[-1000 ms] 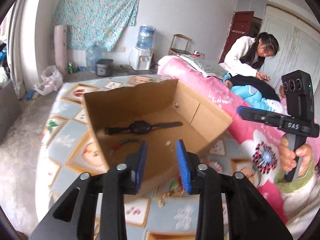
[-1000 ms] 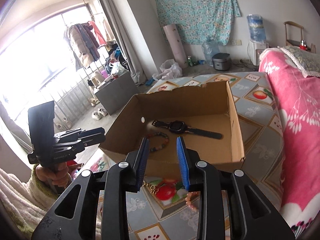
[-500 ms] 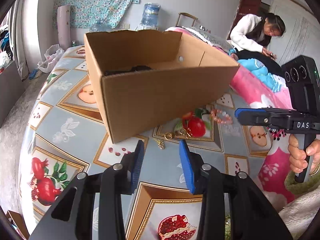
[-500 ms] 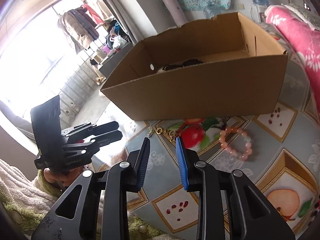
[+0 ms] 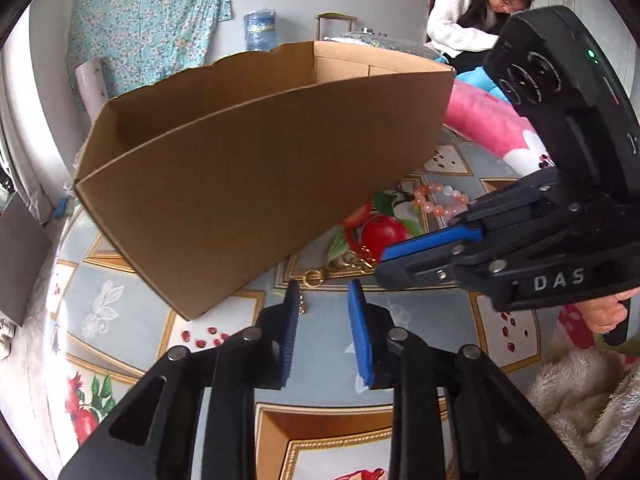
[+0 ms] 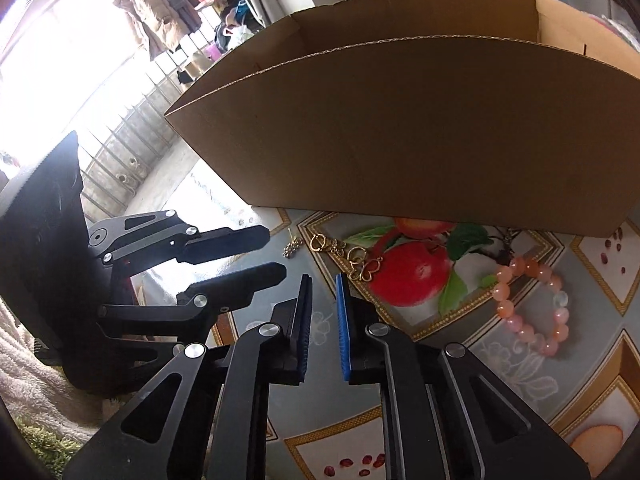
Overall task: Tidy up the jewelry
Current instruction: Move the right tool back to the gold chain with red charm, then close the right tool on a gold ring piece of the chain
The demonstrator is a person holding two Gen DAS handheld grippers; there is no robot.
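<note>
A gold chain with charms (image 5: 336,268) (image 6: 348,254) lies on the fruit-print tablecloth in front of the open cardboard box (image 5: 260,160) (image 6: 400,120). A pink bead bracelet (image 5: 442,200) (image 6: 532,304) lies to its right. My left gripper (image 5: 323,292) is open and empty, low over the cloth just short of the chain. My right gripper (image 6: 323,280) is open and empty, its tips close to the chain's charms; it also shows in the left wrist view (image 5: 424,244). The box's inside is hidden by its near wall.
A small silver charm (image 6: 292,249) lies left of the chain. A pink blanket (image 5: 492,124) lies right of the box. A person in white (image 5: 472,20) sits behind. The table edge (image 6: 208,200) drops off at left, with railing beyond.
Both grippers have come down from above the box to low over the tablecloth, closing in on the gold chain. The box's contents have gone out of sight.
</note>
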